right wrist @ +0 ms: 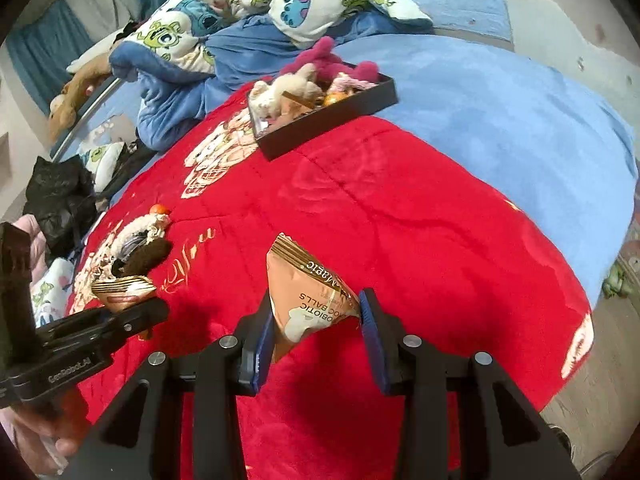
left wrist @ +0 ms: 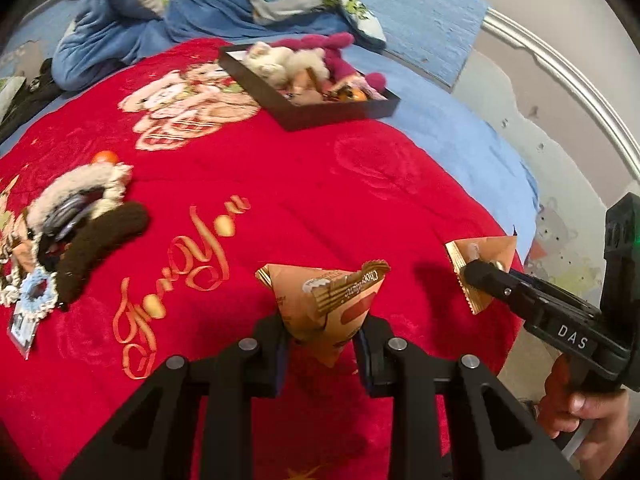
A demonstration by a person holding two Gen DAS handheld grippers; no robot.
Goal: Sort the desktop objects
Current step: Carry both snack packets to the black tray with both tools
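We see a red plush blanket with gold script (left wrist: 280, 208) covering most of the bed, with a blue fleece sheet (right wrist: 500, 128) beyond it on the far right. At the far end of the red blanket sits a dark rectangular cardboard tray (left wrist: 340, 114), filled with plush toys and small items. At the near left lies a pile of loose items, including a brown fuzzy sock-like piece (left wrist: 100, 240).

We hold the left gripper (left wrist: 320, 340) with its jaws partly closed, grasping a tan pyramid-shaped foil snack packet (left wrist: 332, 304) above the near blanket. We hold the right gripper (right wrist: 316, 328) likewise, jaws narrowed about a second tan pyramid snack packet printed "BALLS" (right wrist: 308, 292), pinched at its lower corner, near the right of the first.
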